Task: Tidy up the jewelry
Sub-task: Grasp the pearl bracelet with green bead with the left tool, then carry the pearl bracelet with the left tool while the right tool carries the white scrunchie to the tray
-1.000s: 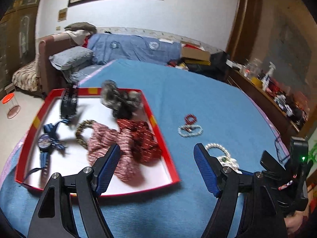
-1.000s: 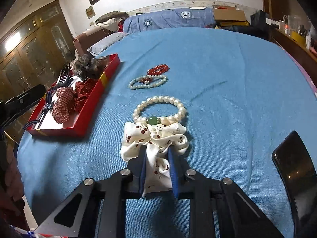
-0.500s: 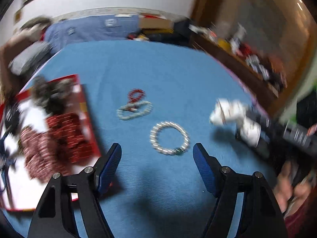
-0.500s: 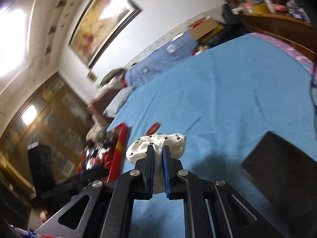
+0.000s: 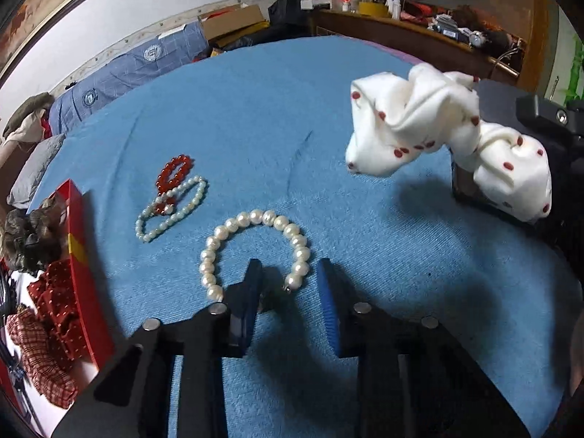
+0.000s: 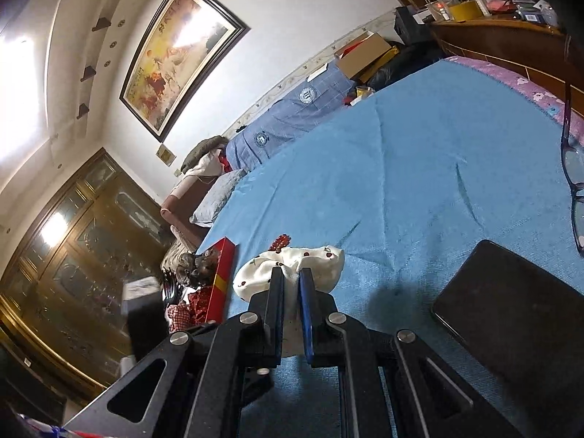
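Showing only leftward: pearl bracelet (image 5: 255,252), perhaps unclamped, between closing left tongs (image 5: 290,284).

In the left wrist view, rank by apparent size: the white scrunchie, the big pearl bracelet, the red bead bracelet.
1. White scrunchie, though it is held up nearer the camera, which inflates it.
2. Big pearl bracelet.
3. Red bead bracelet, lying farther away, so perhaps less small than it looks.

The left gripper (image 5: 290,284) is straddling the near end of the large pearl bracelet (image 5: 255,252) on the blue bedspread (image 5: 328,127), its jaws just having been closing, pads apparently not yet pressing it. A white scrunchie (image 5: 445,138) is hanging above the bedspread's right edge.
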`<state>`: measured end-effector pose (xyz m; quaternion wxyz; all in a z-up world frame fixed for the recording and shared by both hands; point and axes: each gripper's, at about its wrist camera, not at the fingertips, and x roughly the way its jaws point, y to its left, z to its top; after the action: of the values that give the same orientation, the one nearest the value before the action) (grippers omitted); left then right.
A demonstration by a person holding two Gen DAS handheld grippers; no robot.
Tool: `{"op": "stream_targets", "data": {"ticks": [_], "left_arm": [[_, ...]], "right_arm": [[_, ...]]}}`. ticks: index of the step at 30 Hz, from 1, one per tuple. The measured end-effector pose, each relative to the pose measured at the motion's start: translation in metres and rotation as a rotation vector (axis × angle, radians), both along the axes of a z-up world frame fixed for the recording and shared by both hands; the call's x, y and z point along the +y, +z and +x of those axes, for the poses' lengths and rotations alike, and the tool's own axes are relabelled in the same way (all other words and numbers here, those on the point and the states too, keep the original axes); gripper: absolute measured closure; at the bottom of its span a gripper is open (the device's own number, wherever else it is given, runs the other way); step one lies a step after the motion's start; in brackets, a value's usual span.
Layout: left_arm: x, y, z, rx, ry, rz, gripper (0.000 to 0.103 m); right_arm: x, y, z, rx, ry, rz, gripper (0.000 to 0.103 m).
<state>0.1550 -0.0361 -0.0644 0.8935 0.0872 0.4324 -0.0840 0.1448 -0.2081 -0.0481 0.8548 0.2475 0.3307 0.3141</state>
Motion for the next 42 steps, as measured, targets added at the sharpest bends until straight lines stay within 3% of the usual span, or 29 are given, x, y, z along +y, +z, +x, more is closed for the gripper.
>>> {"op": "stream_targets", "data": {"ticks": [3,4,5,8,12,15,21,27,42], "left_arm": [[-0.003,-0.001,0.001,-0.005,-0.011,0.013,0.077],[-0.003,-0.002,0.001,-0.008,-0.016,0.011,0.081],[-0.003,-0.002,0.001,-0.013,-0.016,0.002,0.091],[0.000,-0.001,-0.004,-0.039,0.030,0.012,0.095],[0.026,0.014,-0.019,-0.083,0.080,-0.162,0.095],[0.038,0.032,-0.037,-0.160,0.102,-0.210,0.094],[0.056,0.058,-0.055,-0.212,0.146,-0.286,0.094],[0.058,0.072,-0.072,-0.255,0.157,-0.287,0.094],[0.056,0.075,-0.077,-0.254,0.162,-0.281,0.094]], "right_arm": [[-0.001,0.001,-0.001,-0.003,0.001,0.002,0.094],[-0.001,0.001,-0.001,-0.004,-0.001,0.002,0.094],[-0.002,0.001,-0.001,-0.004,-0.003,0.005,0.094],[-0.002,-0.001,0.001,-0.004,-0.012,0.005,0.094],[0.000,-0.001,0.000,-0.002,-0.013,0.000,0.094],[0.003,0.001,-0.001,-0.009,-0.008,-0.010,0.094],[0.014,0.002,-0.004,-0.030,0.007,-0.061,0.094],[0.022,0.002,-0.005,-0.047,0.027,-0.097,0.094],[0.037,0.005,-0.012,-0.097,0.067,-0.153,0.094]]}}
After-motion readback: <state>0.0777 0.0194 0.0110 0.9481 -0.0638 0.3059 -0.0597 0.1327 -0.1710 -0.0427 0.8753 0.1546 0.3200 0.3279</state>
